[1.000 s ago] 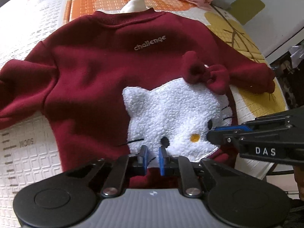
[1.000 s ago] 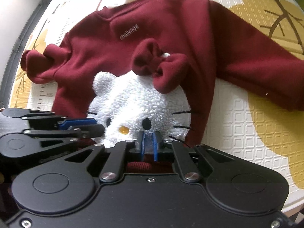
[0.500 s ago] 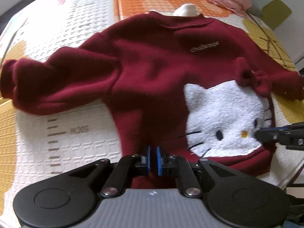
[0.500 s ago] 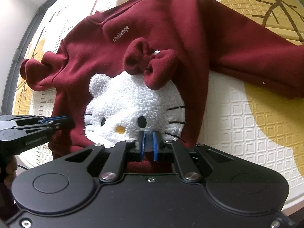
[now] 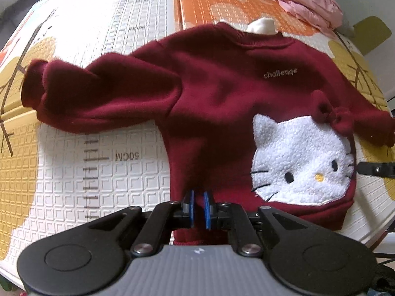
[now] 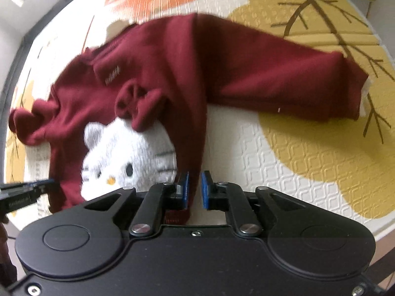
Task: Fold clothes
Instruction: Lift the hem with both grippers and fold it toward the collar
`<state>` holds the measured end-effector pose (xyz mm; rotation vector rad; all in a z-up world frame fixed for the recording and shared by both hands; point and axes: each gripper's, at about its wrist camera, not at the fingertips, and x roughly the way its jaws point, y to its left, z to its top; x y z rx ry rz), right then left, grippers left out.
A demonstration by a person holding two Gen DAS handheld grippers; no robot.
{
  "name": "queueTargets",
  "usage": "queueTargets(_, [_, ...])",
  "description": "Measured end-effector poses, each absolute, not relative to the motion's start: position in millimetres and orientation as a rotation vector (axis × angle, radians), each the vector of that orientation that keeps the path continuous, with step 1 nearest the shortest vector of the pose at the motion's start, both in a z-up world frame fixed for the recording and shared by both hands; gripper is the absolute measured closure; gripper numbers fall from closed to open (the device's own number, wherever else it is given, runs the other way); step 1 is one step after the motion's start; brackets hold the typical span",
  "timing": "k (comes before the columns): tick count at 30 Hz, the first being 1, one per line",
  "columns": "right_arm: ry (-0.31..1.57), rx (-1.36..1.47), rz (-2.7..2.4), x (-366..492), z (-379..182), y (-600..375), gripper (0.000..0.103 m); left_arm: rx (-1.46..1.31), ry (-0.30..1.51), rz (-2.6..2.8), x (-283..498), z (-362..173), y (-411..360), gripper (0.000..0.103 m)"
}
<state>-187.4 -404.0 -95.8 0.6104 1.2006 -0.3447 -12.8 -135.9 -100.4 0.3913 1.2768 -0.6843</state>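
Note:
A dark red sweater (image 5: 222,98) with a white fluffy cat face (image 5: 301,160) and a red bow lies front up on the play mat, sleeves spread out. My left gripper (image 5: 198,206) is shut on the hem at the sweater's lower left corner. My right gripper (image 6: 194,190) is at the lower right corner of the sweater (image 6: 222,69). Its jaws are opening. The side edge still runs between them against the left pad, with a light gap at the right pad. Each gripper's tip shows in the other's view: the right gripper (image 5: 375,169), the left gripper (image 6: 27,187).
The patterned foam mat (image 5: 74,172) covers the surface, and its edge runs close past the hem at the lower right. A pile of pink clothes (image 5: 311,2) lies at the far right, and a small white cloth (image 5: 261,26) lies behind the collar.
The two grippers have moved apart along the hem, and the sweater's lower edge now lies spread wider between them. The right jaws have parted slightly.

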Motion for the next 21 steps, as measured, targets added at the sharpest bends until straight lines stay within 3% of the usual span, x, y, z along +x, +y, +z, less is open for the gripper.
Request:
queueTargets(8, [1.087,0.596,-0.379,-159,-76,-427,0.093,0.289,1.195,-0.715,9,-80,-150,0.088])
queueTargets(21, [1.046,0.684,-0.492,-126,-98,-473,0.093,0.123,1.164,-0.570,75,-98,-154,0.087])
